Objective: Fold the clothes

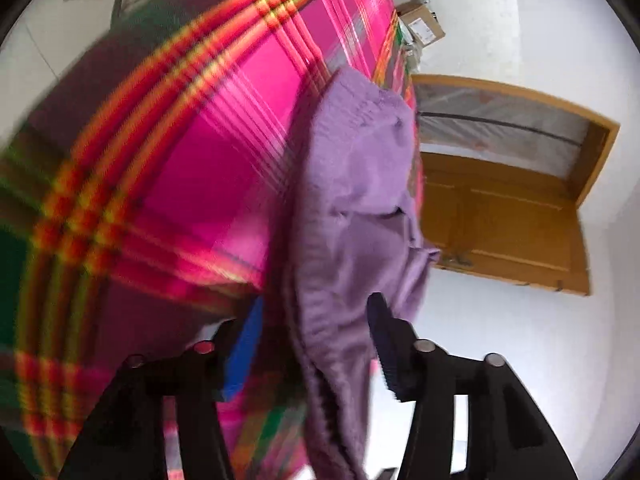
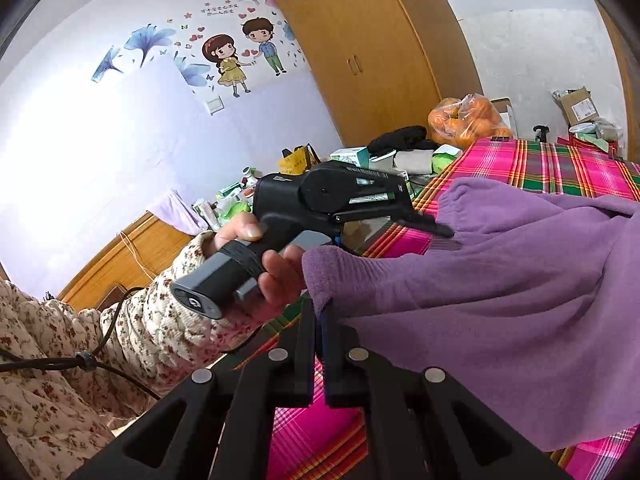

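A purple fleece garment [image 2: 500,300] is held up over a pink plaid cloth [image 2: 312,440]. My right gripper [image 2: 319,320] is shut on one edge of it. My left gripper [image 2: 440,229] shows in the right wrist view, its fingers closed on the garment's far edge near a cuff. In the left wrist view the garment [image 1: 352,200] hangs between the fingers of the left gripper [image 1: 308,320], and the cloth hides the left finger's tip. The plaid cloth [image 1: 180,160] is blurred there.
A wooden wardrobe [image 2: 360,48] stands behind. A bag of oranges [image 2: 468,120], boxes and bottles [image 2: 352,158] crowd the far edge of the plaid surface. A cardboard box [image 2: 578,106] sits at the right. A wooden door [image 1: 500,208] shows in the left wrist view.
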Demonstrator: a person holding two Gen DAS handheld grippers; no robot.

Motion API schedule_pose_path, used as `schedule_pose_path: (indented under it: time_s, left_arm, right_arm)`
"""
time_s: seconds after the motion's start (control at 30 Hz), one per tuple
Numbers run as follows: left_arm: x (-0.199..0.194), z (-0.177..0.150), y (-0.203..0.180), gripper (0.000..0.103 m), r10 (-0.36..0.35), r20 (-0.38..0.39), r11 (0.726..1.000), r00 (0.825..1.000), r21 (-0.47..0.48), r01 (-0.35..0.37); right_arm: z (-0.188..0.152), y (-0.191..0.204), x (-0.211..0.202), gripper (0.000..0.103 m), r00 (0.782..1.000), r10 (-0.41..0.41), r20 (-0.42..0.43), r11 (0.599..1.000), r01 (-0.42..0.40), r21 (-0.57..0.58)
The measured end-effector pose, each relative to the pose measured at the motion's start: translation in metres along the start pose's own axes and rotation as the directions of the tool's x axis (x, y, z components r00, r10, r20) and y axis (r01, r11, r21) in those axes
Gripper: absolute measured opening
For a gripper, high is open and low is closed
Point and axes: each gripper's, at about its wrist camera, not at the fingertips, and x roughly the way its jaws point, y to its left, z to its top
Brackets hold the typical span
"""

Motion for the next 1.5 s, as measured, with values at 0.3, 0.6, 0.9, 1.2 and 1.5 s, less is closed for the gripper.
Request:
schedule_pose_path:
  time_s: [0.3,0.6,0.9,1.2,1.5]
  left_arm:
    - [0.028,0.002,-0.019,0.03,0.061,-0.01,0.995,0.998,0.079,-0.06]
    - [0.0,0.009,-0.045,0.009,0.13,0.145,0.962,0.981,0.222,-0.161]
    - [-0.038,0.019,-0.03,0.009,0.186,0.203,0.948,0.961,0.219,-0.23]
    - [-0.032,0.03,-0.017,0.009,0.219,0.186,0.944,0.958,0.206,-0.257]
    - [-0.055,0.011,-0.023,0.01,0.261,0.227,0.925,0.938,0.221,-0.31]
  right_arm:
    - [-0.001,0.002,-0.005,0.002,1.0,0.003,0.002,1.0,-0.003,0.0]
    - [-0.003,0.006,0.018,0.003,0.998,0.0,-0.058,1.0,-0.001,-0.015]
    - [-0.001,0.019,0.063,0.003,0.987,0.07,-0.143,0.996,-0.077,-0.042]
    - [-0.005,0.003,0.078,0.005,0.978,0.068,-0.195,0.997,-0.061,0.039]
    - [0.003,-0.028,0.015,0.022,0.995,-0.067,-0.073,0.992,0.074,0.1]
